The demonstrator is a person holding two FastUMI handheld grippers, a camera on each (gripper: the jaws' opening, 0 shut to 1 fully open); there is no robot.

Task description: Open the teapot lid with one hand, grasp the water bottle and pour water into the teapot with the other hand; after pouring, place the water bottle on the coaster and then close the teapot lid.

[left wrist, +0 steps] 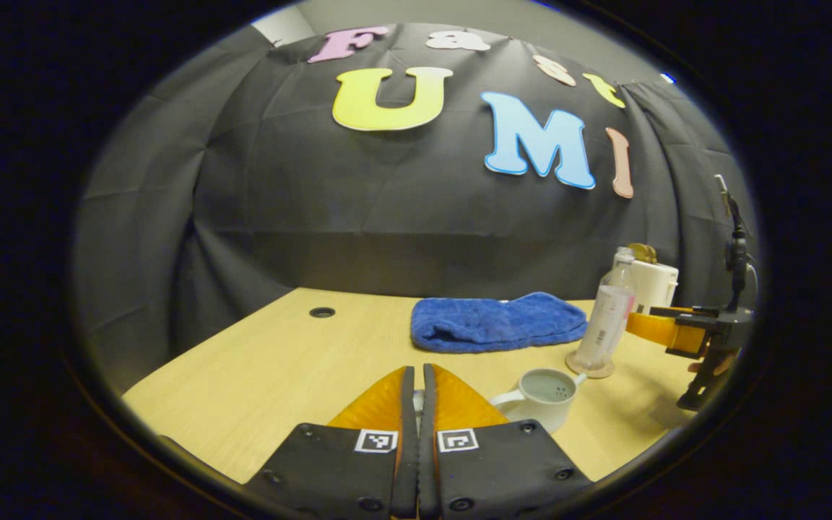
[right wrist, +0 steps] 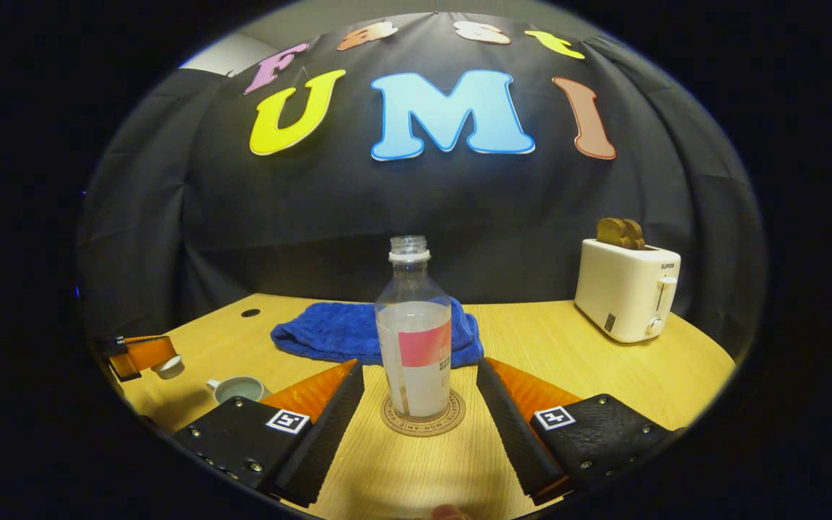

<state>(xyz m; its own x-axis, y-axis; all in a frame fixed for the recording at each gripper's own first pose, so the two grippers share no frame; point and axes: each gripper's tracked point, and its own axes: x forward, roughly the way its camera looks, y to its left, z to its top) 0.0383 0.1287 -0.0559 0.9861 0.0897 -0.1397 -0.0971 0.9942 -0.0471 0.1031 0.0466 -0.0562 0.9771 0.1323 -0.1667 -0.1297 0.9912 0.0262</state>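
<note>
The clear water bottle (right wrist: 416, 347), uncapped and part full, stands upright on the round coaster (right wrist: 423, 417). My right gripper (right wrist: 419, 368) is open, one finger on each side of the bottle and clear of it. In the left gripper view the bottle (left wrist: 607, 325) and coaster (left wrist: 589, 367) sit at the right, with the right gripper (left wrist: 636, 323) beside them. The white teapot (left wrist: 546, 393) stands open with water inside. My left gripper (left wrist: 417, 370) is shut on the small white teapot lid (right wrist: 169, 367), held left of the teapot (right wrist: 237, 388).
A crumpled blue towel (right wrist: 329, 332) lies on the wooden table (right wrist: 589, 361) behind the bottle. A white toaster (right wrist: 625, 289) with bread in it stands at the back right. A cable hole (left wrist: 322, 312) sits far left.
</note>
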